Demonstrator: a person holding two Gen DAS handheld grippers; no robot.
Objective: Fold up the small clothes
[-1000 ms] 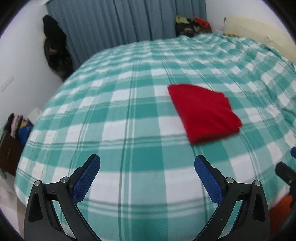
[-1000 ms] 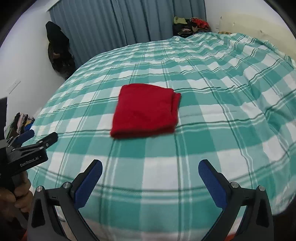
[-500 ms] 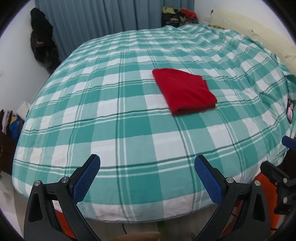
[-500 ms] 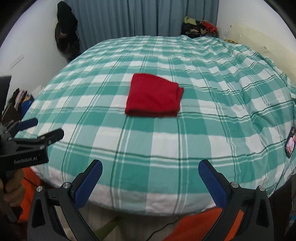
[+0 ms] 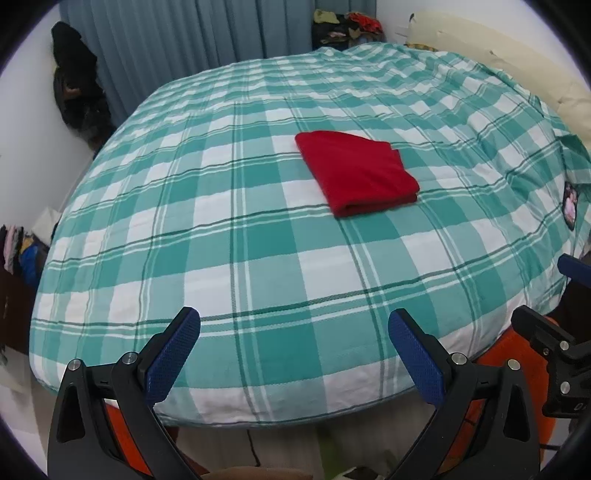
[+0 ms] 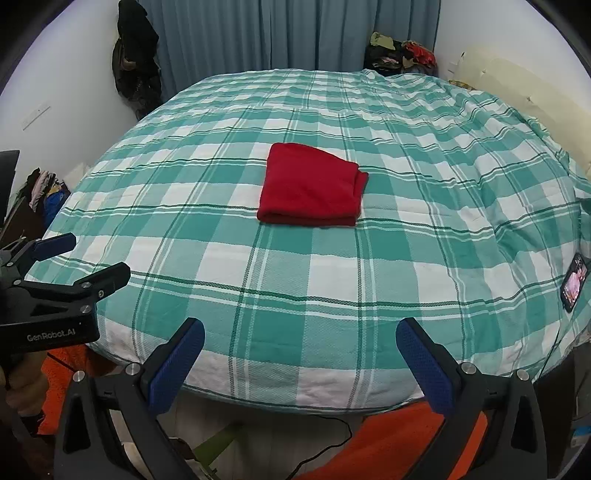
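Note:
A red garment (image 5: 356, 173) lies folded into a neat rectangle on the middle of the green-and-white checked bed cover (image 5: 236, 258); it also shows in the right wrist view (image 6: 312, 186). My left gripper (image 5: 293, 332) is open and empty, held back over the bed's near edge, far from the garment. My right gripper (image 6: 300, 341) is open and empty too, also back at the near edge. The left gripper (image 6: 79, 254) appears at the left of the right wrist view, and the right gripper (image 5: 543, 295) at the right of the left wrist view.
A phone (image 6: 574, 282) lies on the bed's right edge. Blue curtains (image 6: 295, 33) hang behind the bed. Clothes piles sit at the back right (image 6: 400, 53) and left floor (image 6: 44, 188). A dark bag (image 6: 135, 62) hangs at the back left. Orange fabric (image 6: 399, 439) lies below the bed edge.
Both grippers have pulled back and away from the folded red garment, past the bed's near edge. The garment stays put on the bed. Both jaws stay open.

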